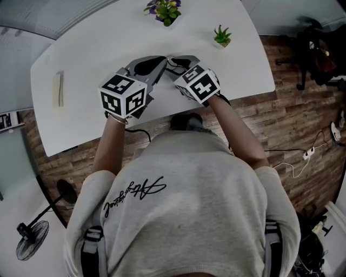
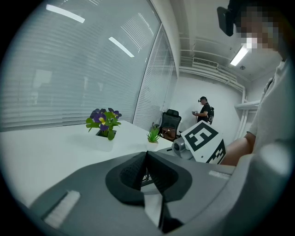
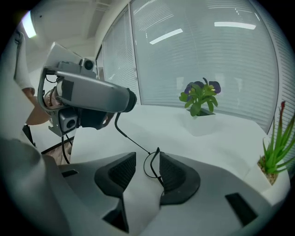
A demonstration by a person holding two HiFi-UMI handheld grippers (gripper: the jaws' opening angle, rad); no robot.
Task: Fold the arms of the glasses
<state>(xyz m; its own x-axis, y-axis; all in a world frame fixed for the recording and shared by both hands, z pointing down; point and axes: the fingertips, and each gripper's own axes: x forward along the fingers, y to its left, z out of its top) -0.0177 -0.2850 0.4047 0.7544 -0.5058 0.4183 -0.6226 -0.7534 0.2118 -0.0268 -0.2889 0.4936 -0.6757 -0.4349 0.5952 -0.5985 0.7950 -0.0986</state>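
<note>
Head view: found left gripper (image 1: 158, 64) and right gripper (image 1: 177, 60) meeting just short of flowering plant (image 1: 165, 11). Left gripper view: pinched shut on glasses (image 2: 146, 176). Right gripper view: stood half apart around rim (image 3: 150, 165), unclamped; risked glasses swinging or slipping.

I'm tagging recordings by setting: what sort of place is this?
Probably an office or meeting room: a large white table, slatted blinds along the glass walls, and a black office chair beyond the table.
</note>
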